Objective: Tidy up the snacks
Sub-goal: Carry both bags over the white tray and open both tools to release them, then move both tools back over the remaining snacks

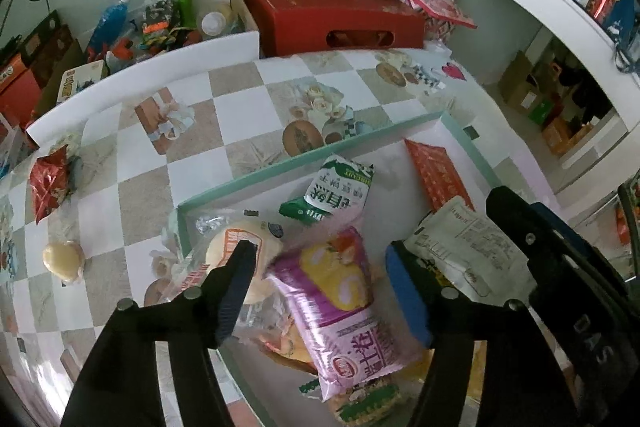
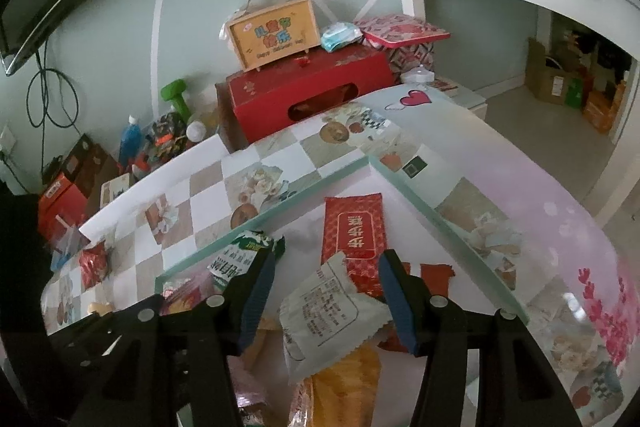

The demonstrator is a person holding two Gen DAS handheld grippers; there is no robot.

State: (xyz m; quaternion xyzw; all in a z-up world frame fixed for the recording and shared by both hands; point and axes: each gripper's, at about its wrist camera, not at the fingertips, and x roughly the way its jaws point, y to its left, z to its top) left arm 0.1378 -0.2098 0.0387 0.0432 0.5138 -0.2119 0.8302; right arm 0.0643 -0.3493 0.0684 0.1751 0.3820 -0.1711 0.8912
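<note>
Left gripper (image 1: 324, 263) agape over purple pkt (image 1: 344, 303); bun (image 1: 63, 261) on left only here. Right gripper (image 2: 326, 269) agape round white pkt (image 2: 328, 323), untouched.

1. Between the jaws of the left gripper (image 1: 324, 267): a purple snack packet (image 1: 340, 311) with a yellow and white roll pictured on it.
2. Beyond those jaws: a green and white packet (image 1: 330, 193).
3. By the left jaw: a pale cream bun (image 1: 240, 251) in clear wrap with orange print.
4. The left gripper's pads (image 1: 408, 299) are blue on black arms.
5. Between the jaws of the right gripper (image 2: 326, 275): a white packet (image 2: 324, 323) with grey print.
6. Beyond them: a red packet (image 2: 354, 231) with a paler label.
7. The box rim (image 2: 260, 223) is mint green.
8. The tablecloth (image 1: 192, 131) is checked white and beige, with flowers.
</note>
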